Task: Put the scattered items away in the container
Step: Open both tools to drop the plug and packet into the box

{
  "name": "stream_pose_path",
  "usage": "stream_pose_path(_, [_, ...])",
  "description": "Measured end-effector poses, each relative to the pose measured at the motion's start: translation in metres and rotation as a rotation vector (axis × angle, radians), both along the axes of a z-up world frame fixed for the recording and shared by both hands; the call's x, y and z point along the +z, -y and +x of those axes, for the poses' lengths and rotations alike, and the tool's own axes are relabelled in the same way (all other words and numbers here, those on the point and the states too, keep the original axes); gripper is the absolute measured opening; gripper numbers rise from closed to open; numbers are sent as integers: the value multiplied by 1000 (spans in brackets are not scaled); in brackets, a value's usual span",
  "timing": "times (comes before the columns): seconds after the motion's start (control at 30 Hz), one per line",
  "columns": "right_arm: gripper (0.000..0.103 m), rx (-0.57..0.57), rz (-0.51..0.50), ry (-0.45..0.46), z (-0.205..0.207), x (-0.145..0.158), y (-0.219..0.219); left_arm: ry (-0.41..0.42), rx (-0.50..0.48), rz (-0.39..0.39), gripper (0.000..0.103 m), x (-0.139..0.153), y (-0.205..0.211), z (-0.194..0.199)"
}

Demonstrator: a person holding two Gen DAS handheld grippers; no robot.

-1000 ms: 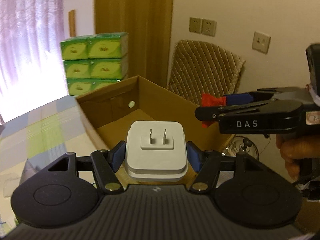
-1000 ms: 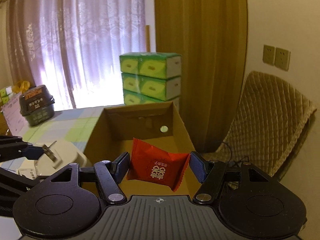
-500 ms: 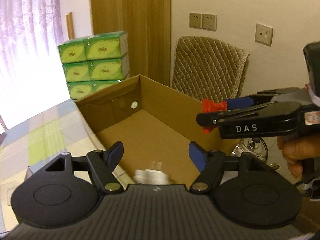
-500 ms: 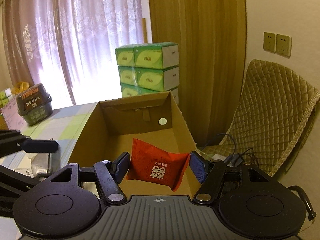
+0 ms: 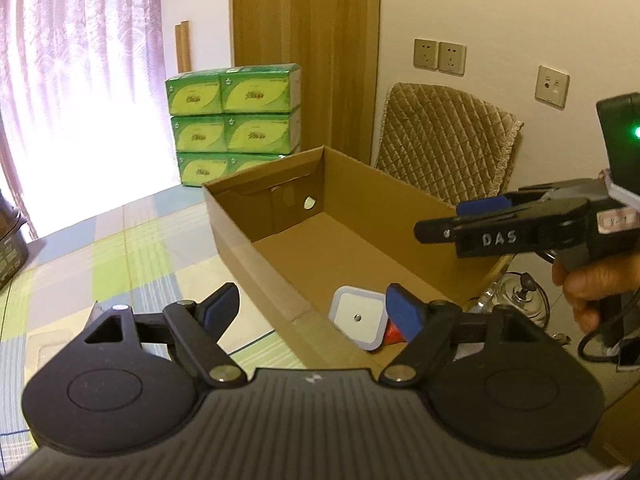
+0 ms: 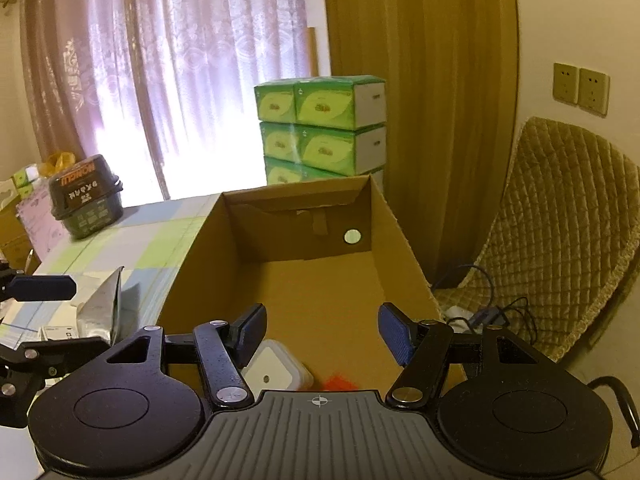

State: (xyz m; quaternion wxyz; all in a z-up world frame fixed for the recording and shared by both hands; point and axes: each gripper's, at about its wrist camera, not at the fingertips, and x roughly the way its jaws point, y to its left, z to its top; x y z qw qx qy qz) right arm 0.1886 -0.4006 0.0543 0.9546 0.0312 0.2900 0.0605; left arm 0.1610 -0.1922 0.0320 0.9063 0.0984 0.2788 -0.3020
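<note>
- A checked table (image 5: 120, 248) carries an open cardboard box (image 5: 248, 248), its long axis running away from both cameras toward stacked green tissue packs (image 6: 320, 128).
- The box floor lies mostly bare; its walls stand upright, with the near end under both grippers.
- A quilted chair (image 6: 568, 232) stands just beyond the box's right wall, leaving little room on that side; the table side is open.
- The left gripper (image 5: 312, 308) hovers over the near left wall, jaws apart and empty.
- The right gripper (image 6: 320, 332) hangs above the box's near end, jaws apart and empty.
- A white plug adapter (image 5: 358, 316) rests flat on the box floor, below and just right of the left jaws.
- A red packet (image 6: 340, 382) lies beside the adapter, mostly hidden.
- A silvery pouch (image 6: 102, 308) sits on the table left of the box, nearer the left gripper — probably the next pick.
</note>
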Motion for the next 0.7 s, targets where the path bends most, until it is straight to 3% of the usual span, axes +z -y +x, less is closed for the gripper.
stream_pose_path(0.43, [70,10,39,62,-29,25,-19,5,62,-1,86,-3,-37,-18])
stream_pose_path(0.47, [92,13,39,74,-34,29,-24,7,69,-3,87,-2,-43,-21])
stream_pose_path(0.5, [102,10,40,97,-39,32,-30,12,80,-1,88,-2,-48,-25])
stream_pose_path(0.7, [103,84,60,132,-60,45,-69,51,164,50,99,-4,-95,-50])
